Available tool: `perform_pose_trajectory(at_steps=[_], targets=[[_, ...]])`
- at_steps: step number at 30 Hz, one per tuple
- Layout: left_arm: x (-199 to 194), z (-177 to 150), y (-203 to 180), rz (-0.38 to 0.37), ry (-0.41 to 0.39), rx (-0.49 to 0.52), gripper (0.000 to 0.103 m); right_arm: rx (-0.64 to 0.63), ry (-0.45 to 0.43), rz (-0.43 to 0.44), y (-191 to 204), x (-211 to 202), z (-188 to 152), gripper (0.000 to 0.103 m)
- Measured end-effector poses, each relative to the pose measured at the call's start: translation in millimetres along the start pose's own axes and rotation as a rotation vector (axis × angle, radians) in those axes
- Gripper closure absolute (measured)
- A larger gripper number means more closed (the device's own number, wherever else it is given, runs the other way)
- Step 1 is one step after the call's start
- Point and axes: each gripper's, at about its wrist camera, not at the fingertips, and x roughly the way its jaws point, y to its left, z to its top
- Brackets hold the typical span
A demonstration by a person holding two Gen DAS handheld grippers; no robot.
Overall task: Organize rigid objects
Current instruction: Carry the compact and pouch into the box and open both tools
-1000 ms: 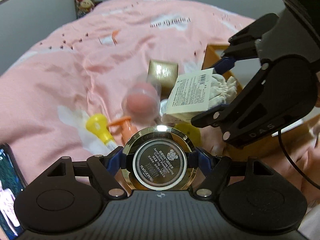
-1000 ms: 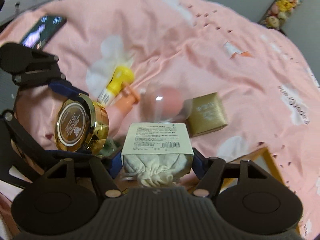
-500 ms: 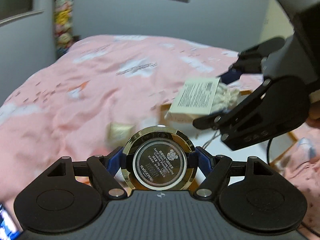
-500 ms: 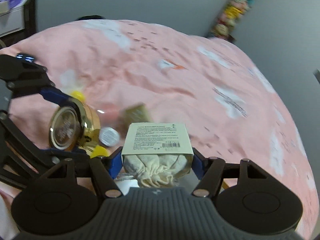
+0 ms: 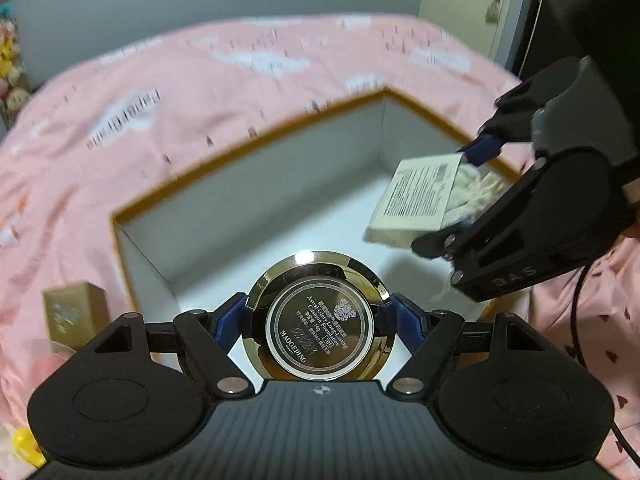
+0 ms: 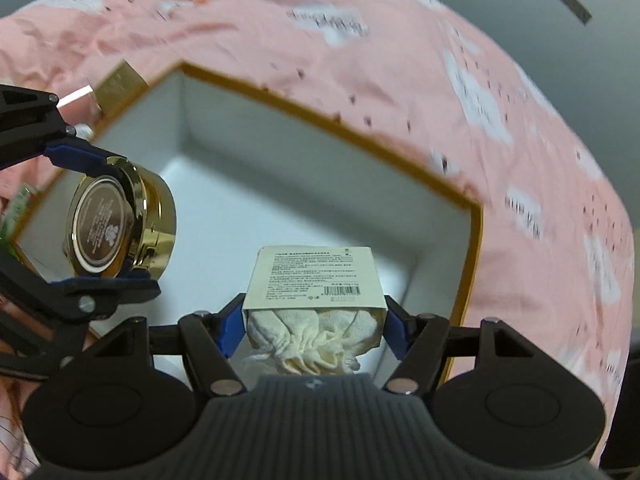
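Observation:
My left gripper [image 5: 316, 316] is shut on a round gold cushion compact [image 5: 316, 316], its engraved underside facing the camera. It hangs over an open white box with a gold rim [image 5: 248, 148]. In the right wrist view the same gold compact [image 6: 120, 224] shows at left, clamped in the left gripper [image 6: 102, 216]. My right gripper [image 6: 314, 312] is shut on a cream packet [image 6: 312, 284] with a printed label and a cloth pouch inside, also above the white box [image 6: 280, 208]. From the left wrist that packet [image 5: 420, 200] and the right gripper [image 5: 452, 196] are at right.
The box lies on a pink bedspread [image 5: 168, 92] with white cloud prints. A small gold carton [image 5: 76, 312] sits just outside the box's left corner, seen again as a gold carton [image 6: 120, 84] in the right wrist view. A yellow cap [image 5: 28, 448] peeks at the lower left.
Both grippers swung with their loads away from the pile of small items to above the open box, which now fills both views. The phone, pink ball and yellow bottle have left view.

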Motion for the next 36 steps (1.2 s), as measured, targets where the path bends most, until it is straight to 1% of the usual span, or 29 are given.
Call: perform_pose_trajectory(at_steps=[3,4,10,12,15,20,23,25,31,33,34,36], targets=[[15,2,-2,0.009,0.07,0.017,0.015,0.011,0.023,0.014,-1,13,-5,0.035],[16,4,-1,0.015,0.083,0.022,0.015,-0.014,0.029,0.005,-1,17,-6,0.035],[28,6,8,0.016,0.178,-0.034,0.015,-0.024,0.044,0.044,3,33,-9,0.035],[30,9,10,0.011,0.204,-0.044,0.015,-0.031,0.046,0.053,5,35,-11,0.035],[29,8,15,0.006,0.219,-0.047,0.015,-0.042,0.049,0.064,10,39,-9,0.035],[29,7,16,0.005,0.22,-0.046,0.014,-0.039,0.062,0.067,12,42,-8,0.035],[27,5,16,0.012,0.211,-0.042,0.012,-0.038,0.072,0.063,13,43,-8,0.035],[25,5,15,0.016,0.204,-0.041,0.008,-0.032,0.074,0.06,12,43,-9,0.035],[24,5,18,0.006,0.192,-0.049,0.006,-0.022,0.086,0.045,7,43,-8,0.035],[19,6,21,-0.002,0.169,-0.071,0.007,-0.022,0.09,0.041,7,43,-8,0.035],[15,6,23,-0.008,0.152,-0.084,0.01,-0.022,0.09,0.04,7,43,-7,0.035],[3,7,29,-0.018,0.099,-0.122,0.011,-0.014,0.091,0.036,6,43,-6,0.035]])
